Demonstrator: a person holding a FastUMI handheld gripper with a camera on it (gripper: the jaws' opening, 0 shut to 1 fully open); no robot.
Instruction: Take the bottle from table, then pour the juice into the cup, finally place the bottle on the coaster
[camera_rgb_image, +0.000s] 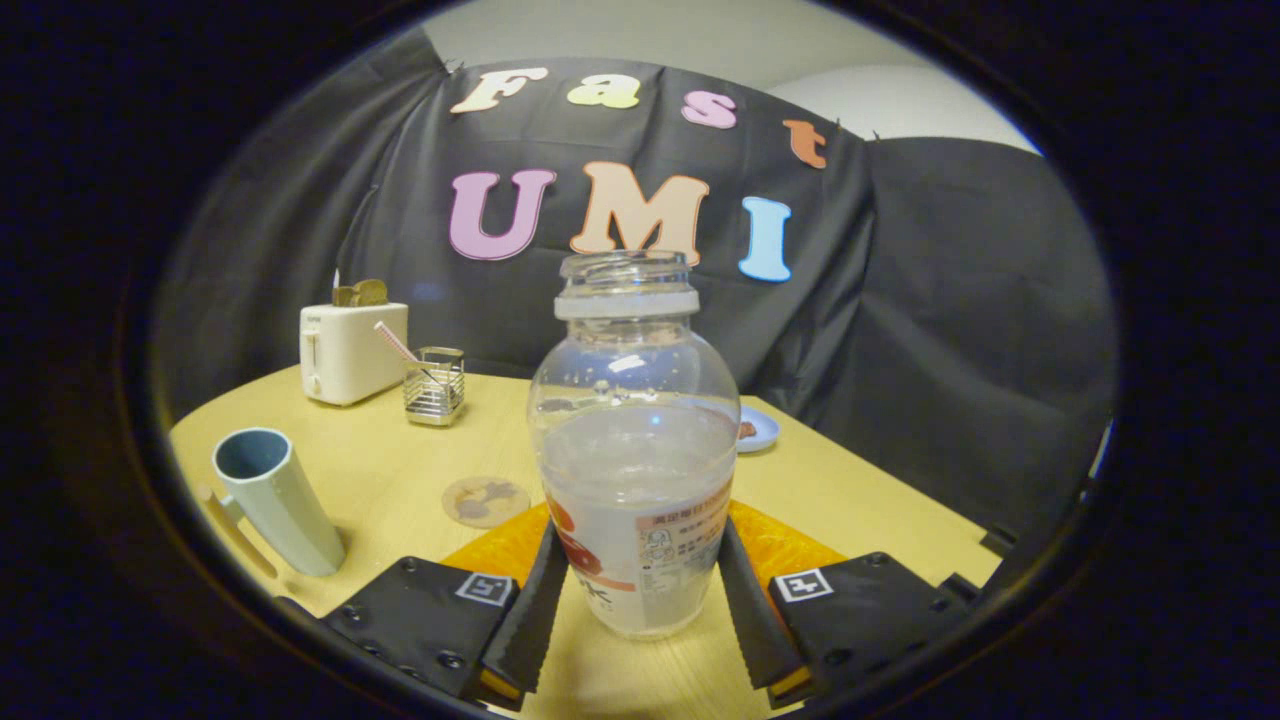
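Note:
A clear uncapped plastic bottle (635, 450) with whitish juice and a printed label stands upright between my fingers. My gripper (640, 575) is shut on it, one finger pressing each side of its lower body. A pale green cup (275, 500) with a handle stands on the table to the left, a little ahead of the left finger. A round patterned coaster (485, 501) lies on the table between the cup and the bottle, just beyond the left finger.
An orange mat (775, 545) lies behind the bottle on the wooden table (860, 500). Further back are a white toaster (350, 350) with bread, a wire holder (435, 385) with a straw, and a small plate (755, 428) to the right.

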